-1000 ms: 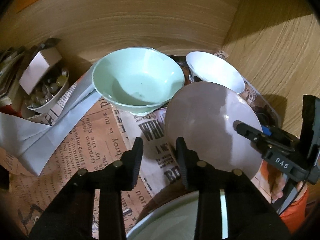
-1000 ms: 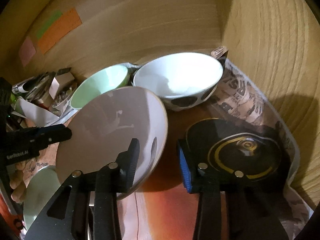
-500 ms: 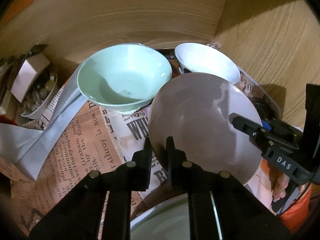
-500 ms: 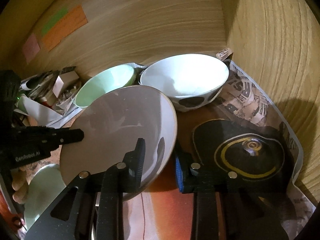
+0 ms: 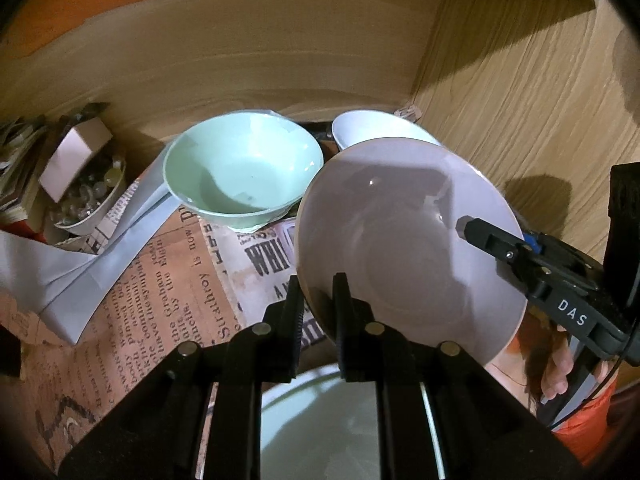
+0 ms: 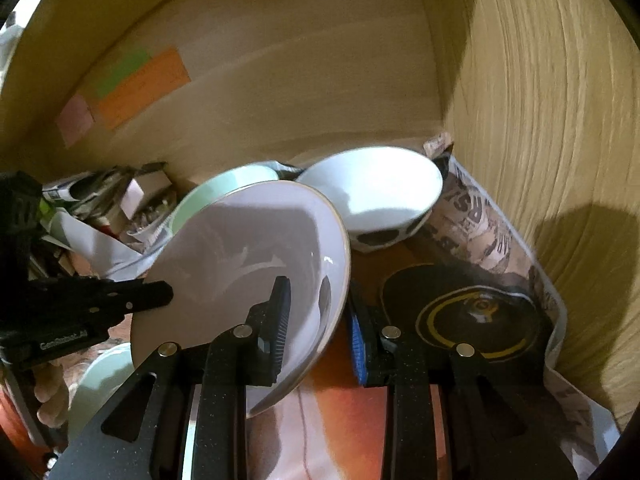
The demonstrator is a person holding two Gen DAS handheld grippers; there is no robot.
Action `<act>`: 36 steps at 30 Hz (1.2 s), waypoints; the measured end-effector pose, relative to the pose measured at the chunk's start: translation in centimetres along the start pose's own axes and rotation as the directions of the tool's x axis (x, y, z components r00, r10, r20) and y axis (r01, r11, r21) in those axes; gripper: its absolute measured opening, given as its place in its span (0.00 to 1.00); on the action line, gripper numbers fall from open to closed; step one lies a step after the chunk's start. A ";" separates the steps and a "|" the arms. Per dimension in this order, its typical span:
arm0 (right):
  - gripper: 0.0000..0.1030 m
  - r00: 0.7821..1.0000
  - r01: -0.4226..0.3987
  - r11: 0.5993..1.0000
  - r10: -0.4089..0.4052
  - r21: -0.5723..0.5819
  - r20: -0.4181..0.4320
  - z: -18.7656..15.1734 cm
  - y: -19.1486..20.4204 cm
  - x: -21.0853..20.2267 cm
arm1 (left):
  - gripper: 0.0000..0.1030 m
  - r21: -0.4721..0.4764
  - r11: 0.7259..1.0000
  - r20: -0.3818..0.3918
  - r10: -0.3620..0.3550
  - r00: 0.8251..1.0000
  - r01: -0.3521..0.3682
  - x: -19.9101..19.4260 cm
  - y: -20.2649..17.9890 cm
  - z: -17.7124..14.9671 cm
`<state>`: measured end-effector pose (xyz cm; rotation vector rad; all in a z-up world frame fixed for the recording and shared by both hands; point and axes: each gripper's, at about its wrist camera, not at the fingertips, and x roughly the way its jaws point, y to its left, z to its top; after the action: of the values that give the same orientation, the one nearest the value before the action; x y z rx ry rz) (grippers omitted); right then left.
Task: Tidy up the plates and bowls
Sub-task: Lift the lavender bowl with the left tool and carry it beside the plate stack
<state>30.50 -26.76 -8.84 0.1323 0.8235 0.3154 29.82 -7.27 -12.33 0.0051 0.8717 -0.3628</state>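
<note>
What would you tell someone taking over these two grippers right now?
Left gripper: shut on the grey plate at its near rim.
Right gripper: straddles the opposite rim; grip unclear.
The plate is held tilted above a pale green plate.
Green bowl and white bowl stand at the back, black plate at right.
Done: plate picked up.
To do: set it down, sort the rest.

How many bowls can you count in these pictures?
3: a green bowl and a white bowl at the back by the wall, and a small bowl of marbles on the left. Others may be hidden.
</note>
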 end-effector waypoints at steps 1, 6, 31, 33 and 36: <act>0.24 1.000 -0.005 1.000 0.005 -0.004 0.008 0.1 0.3 -0.4 | 0.12 -0.005 1.000 0.006 0.000 1.000 0.000 -0.3 0.0 -0.1; 0.24 0.999 -0.023 0.999 0.024 -0.028 0.036 0.3 1.8 -1.8 | 0.12 -0.026 1.000 0.047 0.004 0.999 -0.002 -2.8 0.5 -1.0; 0.24 0.982 -0.153 0.968 0.172 -0.198 0.083 -2.1 12.5 -6.6 | 0.12 -0.154 0.983 0.223 0.135 0.965 -0.101 -16.2 5.1 -8.6; 0.24 0.979 -0.168 0.963 0.188 -0.209 0.075 -2.5 13.4 -6.6 | 0.12 -0.168 0.979 0.232 0.156 0.960 -0.119 -17.2 5.5 -9.3; 0.24 0.975 -0.196 0.956 0.214 -0.220 0.062 -3.1 14.7 -6.5 | 0.12 -0.185 0.972 0.240 0.186 0.953 -0.143 -18.6 6.0 -10.4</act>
<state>20.75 -14.95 -2.94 0.0298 0.6871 0.5881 13.01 5.68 -6.03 -0.1203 0.6369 -0.1283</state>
